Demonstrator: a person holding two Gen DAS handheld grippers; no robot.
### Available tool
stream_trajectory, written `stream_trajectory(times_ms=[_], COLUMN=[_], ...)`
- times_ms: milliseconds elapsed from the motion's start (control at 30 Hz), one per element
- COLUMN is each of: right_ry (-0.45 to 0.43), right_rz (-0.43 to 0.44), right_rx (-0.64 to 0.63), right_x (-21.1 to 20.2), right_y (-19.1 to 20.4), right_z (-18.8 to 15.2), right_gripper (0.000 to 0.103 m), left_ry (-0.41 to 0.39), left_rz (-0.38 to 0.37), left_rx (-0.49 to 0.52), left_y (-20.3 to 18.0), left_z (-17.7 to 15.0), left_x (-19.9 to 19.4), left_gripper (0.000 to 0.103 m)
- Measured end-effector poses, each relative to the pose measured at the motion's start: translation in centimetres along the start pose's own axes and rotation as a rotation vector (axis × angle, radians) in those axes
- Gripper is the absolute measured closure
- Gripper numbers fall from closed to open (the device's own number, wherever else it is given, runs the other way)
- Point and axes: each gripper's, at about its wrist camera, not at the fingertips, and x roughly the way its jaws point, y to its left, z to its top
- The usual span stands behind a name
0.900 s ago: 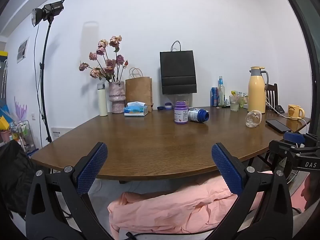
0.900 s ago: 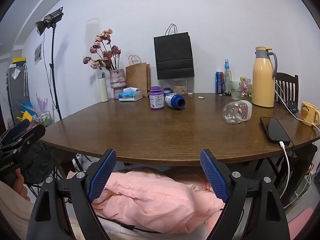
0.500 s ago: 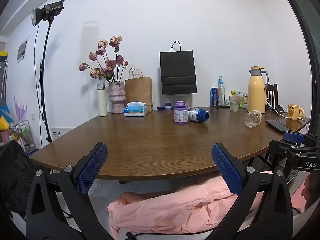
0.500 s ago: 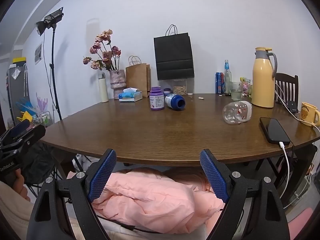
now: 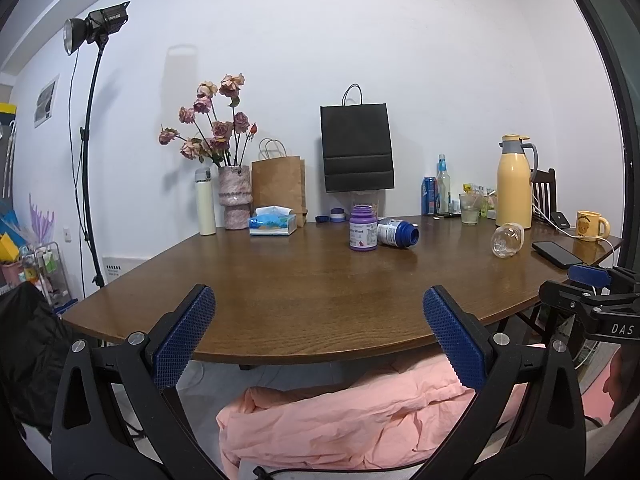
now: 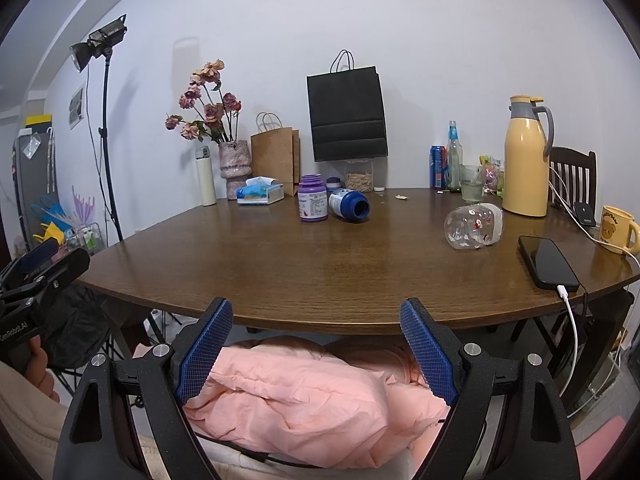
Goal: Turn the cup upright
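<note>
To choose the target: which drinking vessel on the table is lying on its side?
The clear cup beside the black phone lies sideways; the yellow mug stands upright.

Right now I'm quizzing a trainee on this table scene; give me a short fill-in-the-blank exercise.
1. The clear cup lies on its ____ on the wooden table.
2. The black phone is plugged into a ____ cable.
3. The purple bottle stands upright; the bottle beside it has a ____ cap.
4. Both the left hand-held gripper and the right hand-held gripper are ____.

Missing words: side; white; blue; open
</note>
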Motion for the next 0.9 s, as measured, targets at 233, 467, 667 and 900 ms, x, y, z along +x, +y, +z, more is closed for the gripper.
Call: stream_trajectory(times_ms=[233, 467, 667, 900], right_ry=[-0.023, -0.035, -0.036, -0.037], right_rz=[-0.009, -0.011, -0.013, -0.011], right_rx=[-0.014, -0.025, -0.024, -0.026], right_x=[-0.5, -0.5, -0.6, -0.6], right_y=[-0.3, 0.0, 0.0, -0.1], right_z=[0.9, 1.0, 0.9, 0.8], right_gripper=[0.013, 0.013, 0.013, 0.013], left_ry=[-0.024, -0.037, -0.04, -0.04], left_rz=[0.003, 0.005, 0.004, 0.003], left_rx=[-0.002, -0.002, -0.001, -0.002], left_y=[0.2, 0.3, 0.3, 0.3], left_z=[0.9, 1.0, 1.0, 1.0], left_x=[-0.1, -0.2, -0.1, -0.2], left_gripper=[0.0, 0.0, 0.0, 0.0])
